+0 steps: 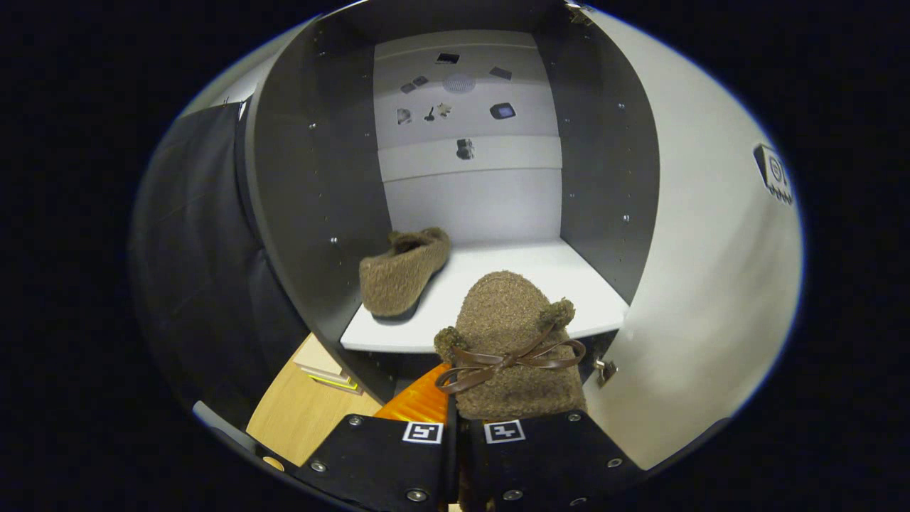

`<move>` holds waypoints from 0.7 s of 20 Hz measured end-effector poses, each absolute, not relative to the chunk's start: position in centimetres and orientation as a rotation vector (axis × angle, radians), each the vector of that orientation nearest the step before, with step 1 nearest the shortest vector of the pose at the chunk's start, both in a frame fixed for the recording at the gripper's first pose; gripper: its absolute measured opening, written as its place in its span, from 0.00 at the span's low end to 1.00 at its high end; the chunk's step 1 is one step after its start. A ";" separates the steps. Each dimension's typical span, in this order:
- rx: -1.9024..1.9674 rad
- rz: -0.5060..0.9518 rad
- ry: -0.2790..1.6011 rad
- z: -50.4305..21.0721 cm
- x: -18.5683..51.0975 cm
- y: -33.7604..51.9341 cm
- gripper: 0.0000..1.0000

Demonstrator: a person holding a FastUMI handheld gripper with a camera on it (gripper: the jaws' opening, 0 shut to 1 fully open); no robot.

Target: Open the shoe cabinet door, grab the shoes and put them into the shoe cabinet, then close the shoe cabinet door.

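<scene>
The door (711, 284) is open, one shoe (402, 274) sits inside at ten o'clock, and my fingers (426, 455) pinch the second shoe (515, 348).

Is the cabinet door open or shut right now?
Open. The white door is swung aside, exposing the shelf with one slipper; the tool holds the second slipper.

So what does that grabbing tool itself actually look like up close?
The gripper has two flat black fingers, blocky and angular, with small silver screws set into them. Each one carries a white square sticker printed with a black pixel pattern near its inner edge.
</scene>
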State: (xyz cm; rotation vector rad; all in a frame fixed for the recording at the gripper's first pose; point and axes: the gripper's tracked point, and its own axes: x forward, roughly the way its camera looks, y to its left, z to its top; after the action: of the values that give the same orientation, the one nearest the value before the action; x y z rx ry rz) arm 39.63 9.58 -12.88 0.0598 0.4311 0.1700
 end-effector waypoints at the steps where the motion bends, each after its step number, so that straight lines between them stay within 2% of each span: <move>1: 0.057 0.171 0.424 -11.5 41.1 9.7 0.07; 5: 0.034 0.171 0.449 -10.1 46.5 9.4 0.07; 9: 0.037 0.160 0.514 -11.1 53.4 9.3 0.07; 14: 0.007 0.140 0.569 -13.2 58.4 9.3 0.07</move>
State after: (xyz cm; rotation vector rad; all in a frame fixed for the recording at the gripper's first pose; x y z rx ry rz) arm 58.37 9.28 -13.17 0.0067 0.5688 0.1404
